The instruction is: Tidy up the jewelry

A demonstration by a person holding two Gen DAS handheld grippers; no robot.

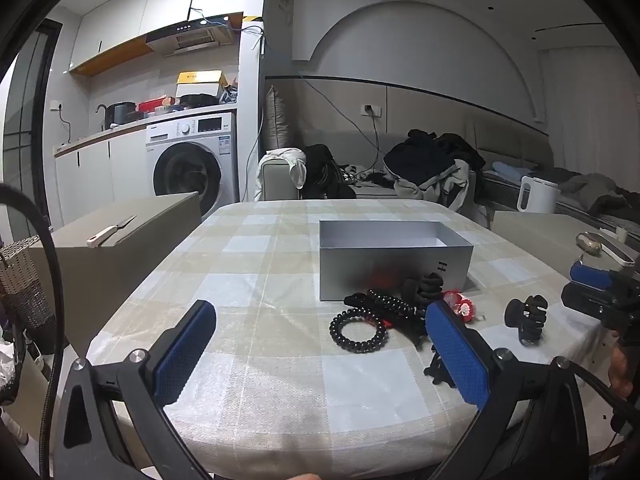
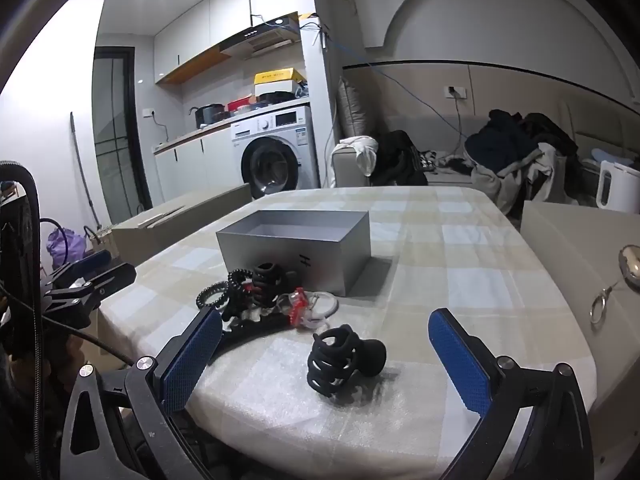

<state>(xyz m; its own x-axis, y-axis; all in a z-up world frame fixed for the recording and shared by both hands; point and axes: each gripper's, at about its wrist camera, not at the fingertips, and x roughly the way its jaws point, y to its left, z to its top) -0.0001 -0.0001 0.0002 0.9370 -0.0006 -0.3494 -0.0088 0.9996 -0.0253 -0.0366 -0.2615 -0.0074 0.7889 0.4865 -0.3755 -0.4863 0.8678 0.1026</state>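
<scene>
An open grey box (image 1: 394, 264) (image 2: 296, 248) stands on the checked tablecloth. In front of it lies a pile of hair accessories: a black spiral hair tie (image 1: 358, 330) (image 2: 212, 295), a black bead bracelet (image 1: 390, 303), a black claw clip (image 1: 424, 286) (image 2: 269, 278), a red and white piece (image 1: 462, 306) (image 2: 298, 306) and clear rings (image 2: 322, 304). A separate black claw clip (image 1: 526, 318) (image 2: 344, 360) lies to the right. My left gripper (image 1: 320, 354) is open and empty, low before the pile. My right gripper (image 2: 326, 360) is open around the separate clip, apart from it.
A brown carton (image 1: 120, 248) with a white knife stands left of the table. A beige surface (image 2: 580, 264) with a ring and a metal object is on the right, with a white kettle (image 1: 536, 194) behind. The table's front edge is near both grippers.
</scene>
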